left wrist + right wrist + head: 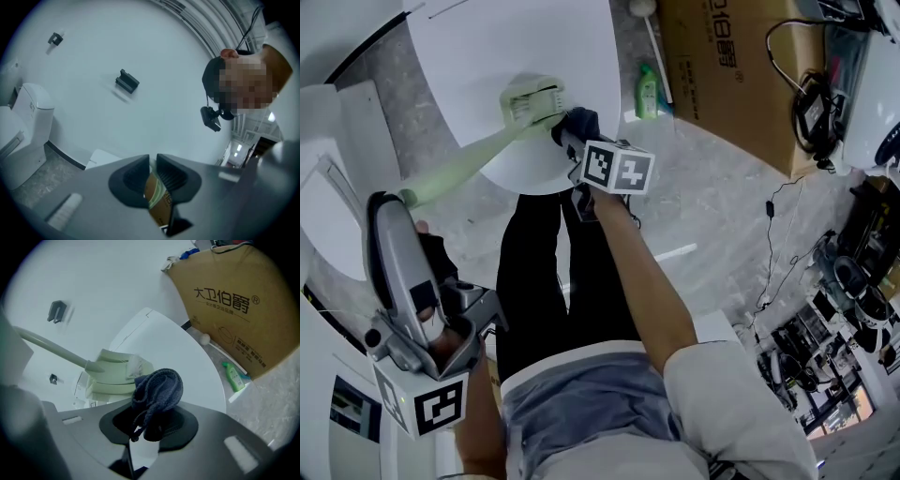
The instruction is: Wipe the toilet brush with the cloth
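The pale green toilet brush (478, 155) slants over a white rounded surface (534, 37), its head (534, 101) up and its handle running down to the left. My right gripper (570, 134) is shut on a dark blue cloth (579, 122) that presses against the head. In the right gripper view the cloth (157, 387) bulges out of the gripper (151, 420) right below the brush head (115, 376). My left gripper (382, 200) is shut on the handle's low end. In the left gripper view that gripper (153, 161) pinches a brown and green piece (157, 197).
A green bottle (648, 92) lies on the grey floor beside a big cardboard box (722, 66). A white toilet (28, 117) stands at the left wall. Cables and gear (811, 98) crowd the right side. The person's dark-trousered legs (544, 281) are below the brush.
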